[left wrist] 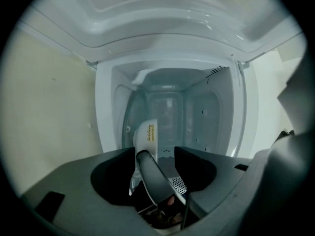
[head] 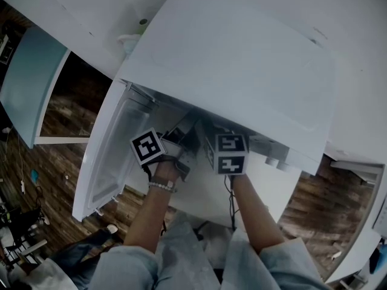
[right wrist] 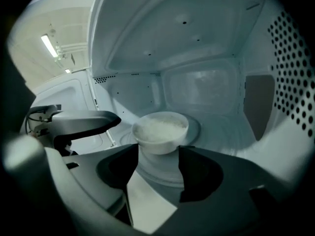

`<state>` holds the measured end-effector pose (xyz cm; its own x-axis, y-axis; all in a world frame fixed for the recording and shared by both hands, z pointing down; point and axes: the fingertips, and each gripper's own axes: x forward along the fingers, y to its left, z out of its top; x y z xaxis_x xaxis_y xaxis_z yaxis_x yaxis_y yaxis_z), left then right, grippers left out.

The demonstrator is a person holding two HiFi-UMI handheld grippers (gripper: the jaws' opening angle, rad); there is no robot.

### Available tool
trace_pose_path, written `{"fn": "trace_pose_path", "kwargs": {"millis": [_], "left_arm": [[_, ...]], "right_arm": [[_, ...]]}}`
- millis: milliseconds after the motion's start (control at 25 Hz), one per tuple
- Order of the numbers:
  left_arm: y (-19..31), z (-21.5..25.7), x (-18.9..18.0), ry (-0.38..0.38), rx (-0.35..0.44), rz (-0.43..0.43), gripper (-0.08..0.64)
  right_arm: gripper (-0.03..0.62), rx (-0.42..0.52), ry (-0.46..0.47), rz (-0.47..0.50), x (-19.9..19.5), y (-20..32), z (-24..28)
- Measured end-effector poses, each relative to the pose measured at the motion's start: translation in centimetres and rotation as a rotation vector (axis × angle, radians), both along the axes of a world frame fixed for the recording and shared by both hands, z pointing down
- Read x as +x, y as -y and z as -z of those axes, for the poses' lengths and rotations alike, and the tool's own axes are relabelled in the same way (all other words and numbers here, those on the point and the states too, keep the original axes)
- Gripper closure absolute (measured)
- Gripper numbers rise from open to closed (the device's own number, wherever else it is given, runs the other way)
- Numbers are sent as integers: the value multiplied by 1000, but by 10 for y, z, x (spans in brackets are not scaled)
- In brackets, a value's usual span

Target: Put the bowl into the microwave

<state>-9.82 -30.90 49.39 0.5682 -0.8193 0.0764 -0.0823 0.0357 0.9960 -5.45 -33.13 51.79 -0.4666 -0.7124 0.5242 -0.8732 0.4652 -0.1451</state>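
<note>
Inside microwave (right wrist: 206, 48), bowl (right wrist: 161, 131), R gripper view only, L tool (left wrist: 155, 154) released, R tool (right wrist: 158, 154) released

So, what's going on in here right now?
A person works two grippers at the open microwave, its door swung out to their left. The white bowl, filled with what looks like rice, sits on the turntable inside. The right gripper is in there too, jaws apart right at the bowl. The left gripper is open beside it, holding nothing. The door is not yet shut.
</note>
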Motion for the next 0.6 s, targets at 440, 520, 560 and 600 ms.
{"fn": "trace_pose_path", "kwargs": {"millis": [440,520,560,600], "left_arm": [[-13,3,-11,9,18,10,319],[-17,5,-12,19,30,9,357],[-20,6,-12,29,33,7,374],[-23,6,-12,44,36,3,376]], "right_arm": [[327,3,-1,6,2,3,0],[327,4,9,19,0,-2,3],[327,2,18,27,-2,-7,4],[327,0,28,35,-2,-11,6]]}}
